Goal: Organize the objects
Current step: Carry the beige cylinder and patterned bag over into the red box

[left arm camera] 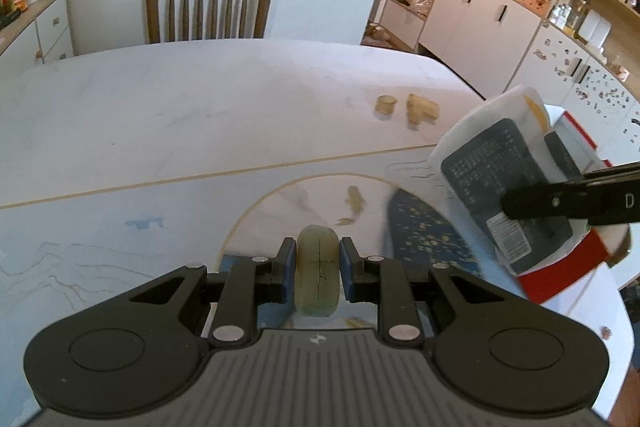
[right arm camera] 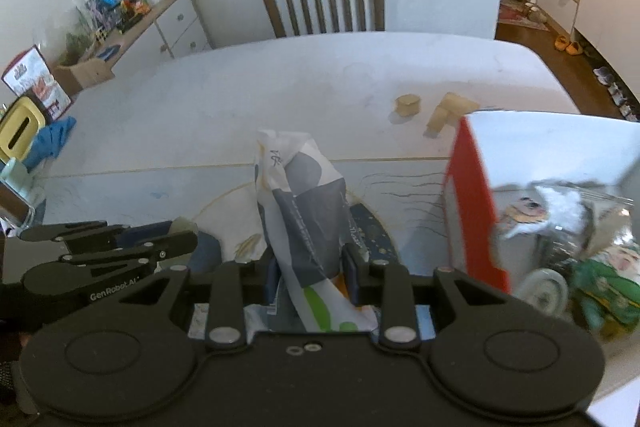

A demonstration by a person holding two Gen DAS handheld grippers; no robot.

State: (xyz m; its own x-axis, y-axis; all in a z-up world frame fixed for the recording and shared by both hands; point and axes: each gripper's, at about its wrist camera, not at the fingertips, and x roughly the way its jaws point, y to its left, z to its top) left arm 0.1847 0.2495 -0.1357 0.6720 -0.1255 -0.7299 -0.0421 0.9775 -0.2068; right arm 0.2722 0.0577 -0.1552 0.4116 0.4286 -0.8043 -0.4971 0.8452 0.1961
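My left gripper (left arm camera: 318, 259) is shut on a pale, yellowish round block (left arm camera: 319, 269), held on edge between the blue pads above the white table (left arm camera: 200, 131). My right gripper (right arm camera: 310, 263) is shut on a soft white and grey packet (right arm camera: 304, 203) that sticks up between its fingers. In the left wrist view that packet (left arm camera: 500, 179) hangs at the right, with the right gripper (left arm camera: 510, 205) clamped on it. In the right wrist view the left gripper (right arm camera: 188, 237) sits low at the left, a bit of the pale block (right arm camera: 182, 226) showing at its tip.
Two small wooden blocks (left arm camera: 386, 105) (left arm camera: 422, 111) lie further back on the table. A red and white box (right arm camera: 516, 179) stands close on the right. A dark blue speckled item (left arm camera: 428, 235) lies under the packet. A wooden chair (left arm camera: 208, 7) stands behind the table, cabinets (left arm camera: 480, 19) to the right.
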